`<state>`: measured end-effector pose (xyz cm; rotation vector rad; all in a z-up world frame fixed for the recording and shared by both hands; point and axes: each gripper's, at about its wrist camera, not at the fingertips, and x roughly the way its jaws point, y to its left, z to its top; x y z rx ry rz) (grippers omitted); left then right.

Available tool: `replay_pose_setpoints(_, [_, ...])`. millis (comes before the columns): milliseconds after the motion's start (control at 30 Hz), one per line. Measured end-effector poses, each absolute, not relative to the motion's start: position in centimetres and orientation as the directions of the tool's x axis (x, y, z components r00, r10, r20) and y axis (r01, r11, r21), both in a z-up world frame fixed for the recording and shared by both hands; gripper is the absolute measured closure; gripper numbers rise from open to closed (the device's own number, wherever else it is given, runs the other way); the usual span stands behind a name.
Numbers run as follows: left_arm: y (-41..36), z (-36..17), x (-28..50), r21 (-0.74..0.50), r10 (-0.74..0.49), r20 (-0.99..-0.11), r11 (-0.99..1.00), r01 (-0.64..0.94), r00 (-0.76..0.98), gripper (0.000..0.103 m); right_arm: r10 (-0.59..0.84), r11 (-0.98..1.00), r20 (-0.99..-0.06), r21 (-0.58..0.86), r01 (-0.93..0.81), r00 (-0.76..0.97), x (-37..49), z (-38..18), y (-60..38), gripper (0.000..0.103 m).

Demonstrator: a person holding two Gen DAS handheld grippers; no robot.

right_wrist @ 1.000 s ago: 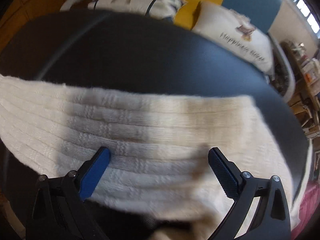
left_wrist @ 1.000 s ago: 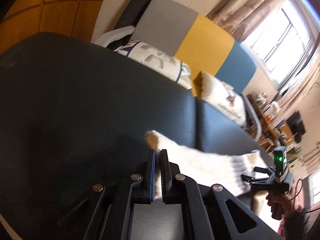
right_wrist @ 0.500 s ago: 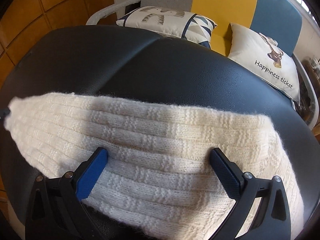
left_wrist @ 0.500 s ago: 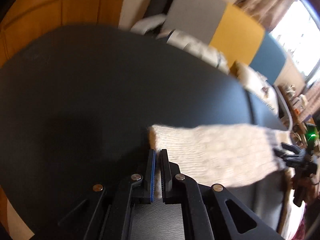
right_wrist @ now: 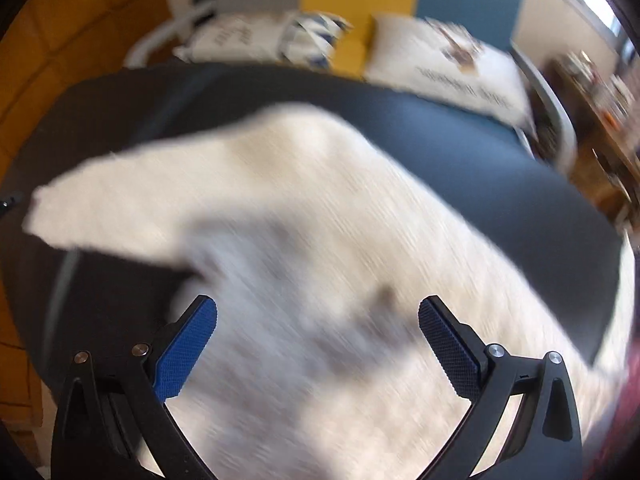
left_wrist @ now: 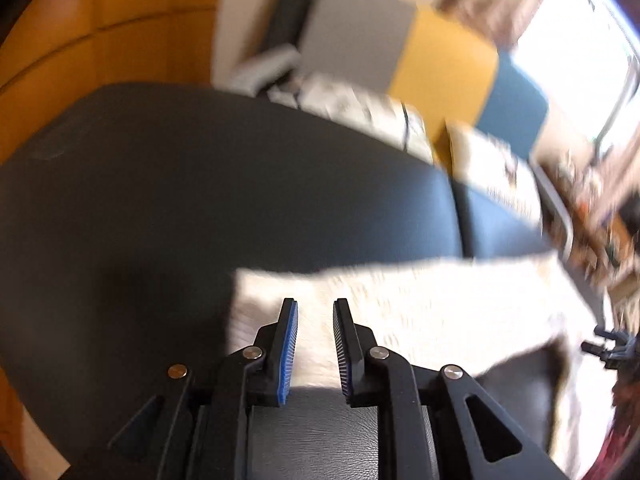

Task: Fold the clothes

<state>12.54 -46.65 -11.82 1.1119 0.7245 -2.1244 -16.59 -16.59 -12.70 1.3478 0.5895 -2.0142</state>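
A cream knitted sweater [left_wrist: 420, 312] lies across the black padded surface [left_wrist: 200, 200]. Its sleeve end sits just beyond my left gripper [left_wrist: 315, 308], whose blue-padded fingers stand slightly apart with nothing pinched between them. In the right wrist view the sweater [right_wrist: 320, 220] fills the middle, its sleeve stretching out to the left. My right gripper [right_wrist: 318, 314] hangs wide open over the knit, holding nothing. Both views are blurred by motion. The right gripper also shows at the far right edge of the left wrist view.
Behind the black surface stands a sofa with grey, yellow and blue back panels [left_wrist: 440, 64] and two printed cushions [right_wrist: 448, 60]. Orange wooden wall panels [left_wrist: 80, 40] are on the left. A cluttered shelf [right_wrist: 600, 92] and a bright window [left_wrist: 580, 48] are on the right.
My left gripper has let go of the sleeve end and its fingers have parted. The sleeve now lies flat on the surface. The right gripper stayed open and shifted over the sweater body.
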Motion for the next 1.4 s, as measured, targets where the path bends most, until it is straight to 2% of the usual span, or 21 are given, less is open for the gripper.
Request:
replay_pose_setpoints(67, [-47.0, -13.4, 11.5, -0.127, -0.292, -0.874, -0.634, 0.763, -0.388, 0.085, -0.213, -0.719, -0.94, -0.035, 0.695, -0.267, -16.8, -14.4, -15.8, 0.0])
replay_pose_setpoints(167, [-47.3, -13.4, 11.5, -0.1, -0.315, -0.879, -0.612, 0.784, -0.358, 0.085, -0.236, -0.72, -0.935, -0.016, 0.694, -0.266, -16.1, -15.8, -16.3, 0.0])
replay_pose_setpoints(267, [-47.6, -13.2, 11.3, -0.009, -0.369, -0.889, -0.58, 0.814, -0.273, 0.086, -0.288, -0.708, -0.916, 0.008, 0.706, -0.278, -16.1, -15.5, -17.6, 0.0])
replay_pose_setpoints(367, [-46.3, -11.0, 11.0, -0.054, -0.363, -0.88, -0.564, 0.824, -0.306, 0.087, -0.349, -0.687, -0.899, 0.052, 0.725, -0.265, -15.6, -14.0, -17.3, 0.0])
replay_pose_setpoints(433, [-43.1, -8.6, 10.4, -0.127, -0.345, -0.837, -0.633, 0.763, -0.425, 0.089, -0.388, -0.673, -0.886, 0.085, 0.735, -0.253, -15.2, -12.8, -16.5, 0.0])
replay_pose_setpoints(500, [-39.2, -7.3, 8.8, -0.186, -0.276, -0.803, -0.727, 0.661, -0.529, 0.088, -0.416, -0.672, -0.876, 0.115, 0.732, -0.244, -14.3, -11.2, -13.4, 0.0])
replay_pose_setpoints(633, [-29.0, -7.0, 4.2, -0.209, -0.092, -0.775, -0.896, 0.392, -0.626, 0.088, -0.328, -0.724, -0.898, 0.039, 0.689, -0.293, -13.6, -10.8, -5.7, 0.0])
replay_pose_setpoints(767, [-19.0, -9.2, -0.6, -0.239, 0.102, -0.793, -0.959, 0.153, -0.601, 0.088, -0.197, -0.811, -0.921, -0.039, 0.584, -0.336, -13.5, -12.3, 1.5, 0.0])
replay_pose_setpoints(867, [-13.5, -11.7, -1.5, -0.227, 0.143, -0.834, -0.969, 0.094, -0.533, 0.088, -0.139, -0.85, -0.943, -0.043, 0.525, -0.303, -14.1, -15.1, 4.1, 0.0])
replay_pose_setpoints(933, [-11.8, -13.0, -0.9, -0.187, 0.11, -0.852, -0.977, 0.101, -0.511, 0.087, -0.177, -0.866, -0.936, 0.001, 0.5, -0.305, -13.9, -16.1, 4.5, 0.0])
replay_pose_setpoints(1133, [-16.7, -14.2, -2.0, -0.237, 0.137, -0.872, -0.958, 0.161, -0.471, 0.089, -0.264, -0.842, -0.914, 0.064, 0.535, -0.306, -13.7, -15.5, 4.2, 0.0])
replay_pose_setpoints(1267, [-18.5, -10.9, -5.3, -0.201, 0.099, -0.841, -0.97, 0.138, -0.531, 0.086, -0.321, -0.809, -0.905, 0.109, 0.578, -0.279, -13.9, -14.8, 4.0, 0.0])
replay_pose_setpoints(1400, [-23.5, -6.6, -10.6, -0.245, 0.121, -0.788, -0.961, 0.126, -0.604, 0.079, -0.384, -0.768, -0.89, 0.161, 0.619, -0.245, -14.2, -14.0, 3.7, 0.0])
